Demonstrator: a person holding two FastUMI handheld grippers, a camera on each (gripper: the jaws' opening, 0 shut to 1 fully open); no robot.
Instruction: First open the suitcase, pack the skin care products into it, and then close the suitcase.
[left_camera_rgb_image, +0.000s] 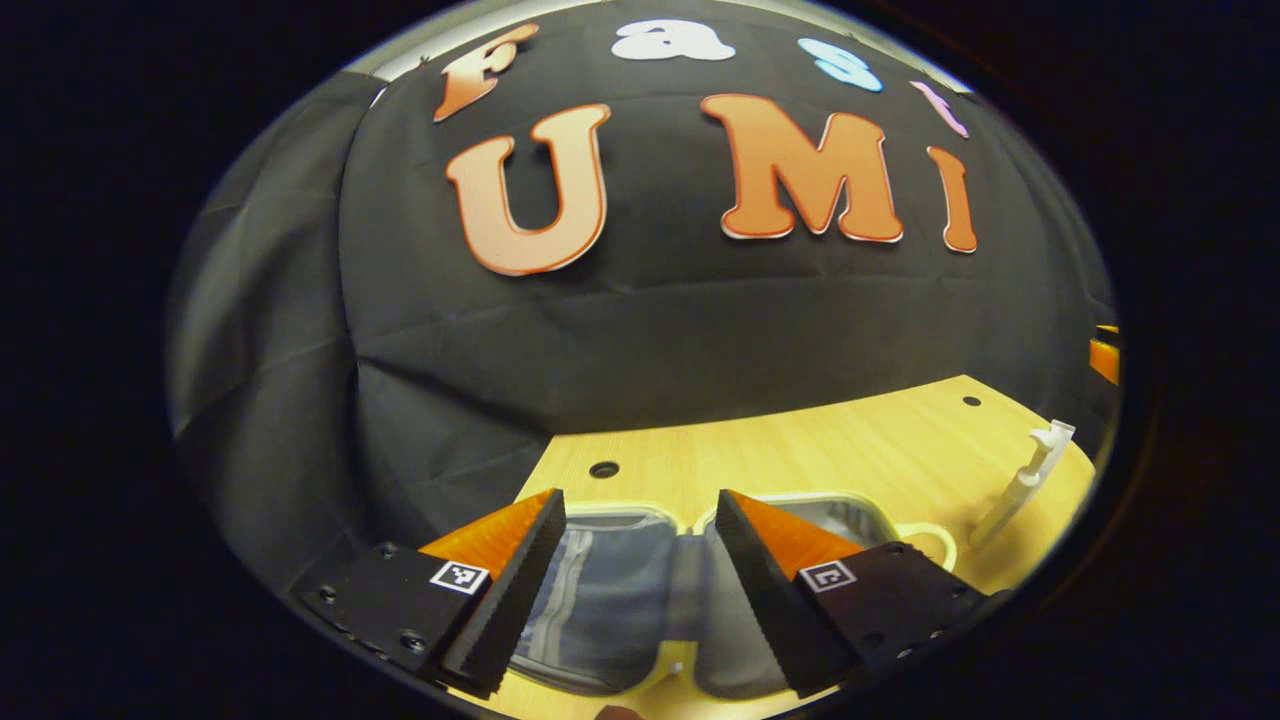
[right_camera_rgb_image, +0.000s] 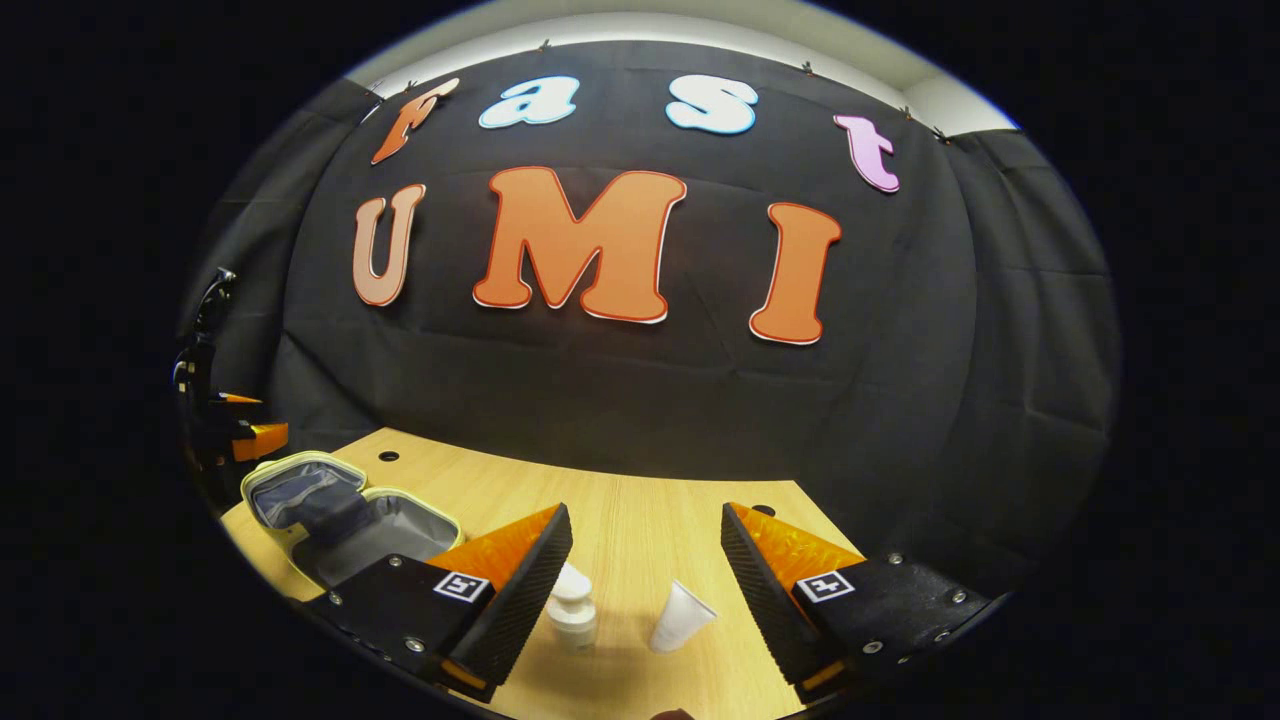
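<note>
On the light wooden table, the small yellow-trimmed suitcase with a grey fabric lining lies opened flat, both halves facing up, at the table's left end in the right gripper view. Nothing packed in it that I can make out.

Left gripper view: left gripper hangs directly above the open suitcase, fingers spread wide, nothing between them, not touching the case. The grey lining and the hinge fold show in the gap between the fingers. A white pump bottle stands tilted by the fisheye at the far right of the table, well apart from the suitcase. Dark round holes in the tabletop near the back edge.

Right gripper view: right gripper also wide open, holding nothing, above the table's front area. Between its fingers sit two skin care items on the wood: a white pump bottle with a stepped cap, upright, just beside the left finger, and a white squeeze tube, lying tilted, near it but not touching. Both are apart from the suitcase, to its right. The left gripper shows at the far left edge, above the suitcase's rear half; its jaw state there is too small to tell.
</note>
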